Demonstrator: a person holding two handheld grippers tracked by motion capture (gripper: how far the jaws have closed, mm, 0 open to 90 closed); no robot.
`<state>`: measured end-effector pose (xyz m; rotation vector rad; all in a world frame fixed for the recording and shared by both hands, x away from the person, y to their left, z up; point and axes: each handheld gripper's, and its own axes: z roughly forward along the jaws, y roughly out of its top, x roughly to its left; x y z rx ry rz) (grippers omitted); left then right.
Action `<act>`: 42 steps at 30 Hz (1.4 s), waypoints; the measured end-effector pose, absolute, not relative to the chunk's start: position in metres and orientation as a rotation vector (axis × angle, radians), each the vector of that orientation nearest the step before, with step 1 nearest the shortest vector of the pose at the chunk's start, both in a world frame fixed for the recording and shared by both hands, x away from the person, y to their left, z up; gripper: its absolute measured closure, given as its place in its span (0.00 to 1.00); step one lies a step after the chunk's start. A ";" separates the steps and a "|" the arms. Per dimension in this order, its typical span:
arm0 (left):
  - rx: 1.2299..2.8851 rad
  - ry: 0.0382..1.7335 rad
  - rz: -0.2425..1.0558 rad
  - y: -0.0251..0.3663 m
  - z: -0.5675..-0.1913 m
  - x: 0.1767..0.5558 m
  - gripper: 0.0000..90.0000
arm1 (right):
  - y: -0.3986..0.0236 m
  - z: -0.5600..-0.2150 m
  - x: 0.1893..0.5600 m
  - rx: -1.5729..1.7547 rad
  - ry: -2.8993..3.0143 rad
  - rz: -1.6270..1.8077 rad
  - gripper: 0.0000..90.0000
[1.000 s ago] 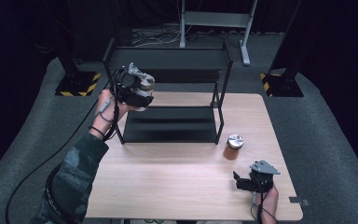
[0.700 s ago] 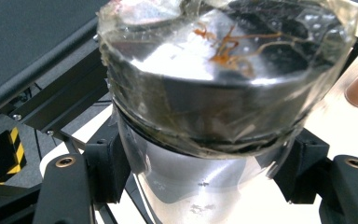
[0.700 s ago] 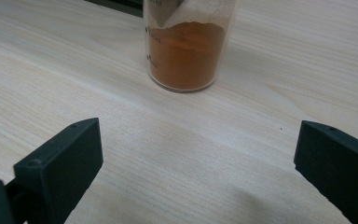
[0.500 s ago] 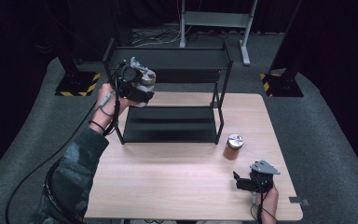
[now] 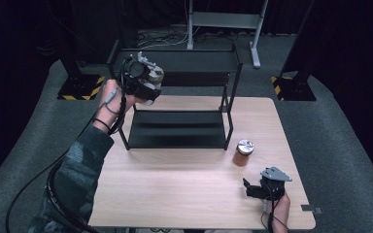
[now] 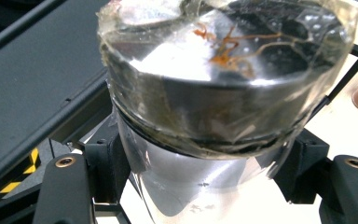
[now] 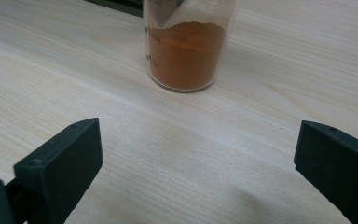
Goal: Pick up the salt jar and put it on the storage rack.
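We are starting nearest the person, where the right gripper (image 5: 252, 190) is resting low at the near right corner of the table (image 5: 175, 194), its jaws standing wide apart with nothing between them. In the right gripper view we are seeing bare wood between the two black jaws and, straight ahead along their line, a spice jar (image 7: 189, 44) of orange powder standing upright. In the high view that spice jar (image 5: 243, 153) is standing just beyond this gripper, slightly to its left, and apart from it.

Farther off, on the left side, we are finding the left gripper (image 5: 145, 85) raised in the air at the top shelf (image 5: 199, 60) of the black rack (image 5: 179, 128), which is standing across the back of the table. Its jaws are clamped on a clear jar (image 6: 223, 88) with a metal-looking lower body; the left gripper view is showing a jaw pressing on each flank of it.

We are judging the governing relation as follows: the held jar is sitting at the left end of the top shelf, about level with its near edge, its long axis close to upright. The shelf surface is lying just beyond and to the right of it. The left hand (image 5: 114, 97) is plainly the nearer one to the rack; the right is well apart from it.
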<state>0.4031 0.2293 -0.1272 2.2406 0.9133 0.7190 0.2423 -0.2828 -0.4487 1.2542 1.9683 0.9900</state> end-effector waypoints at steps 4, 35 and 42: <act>2.237 0.912 0.726 0.227 -0.124 0.403 0.34 | -0.283 -0.449 0.242 1.254 1.968 0.990 0.00; 2.246 0.931 0.748 0.214 -0.100 0.415 0.34 | -0.283 -0.448 0.243 1.253 1.977 0.990 0.00; 2.242 0.935 0.753 0.211 -0.094 0.418 0.34 | -0.284 -0.448 0.243 1.256 1.975 0.993 0.00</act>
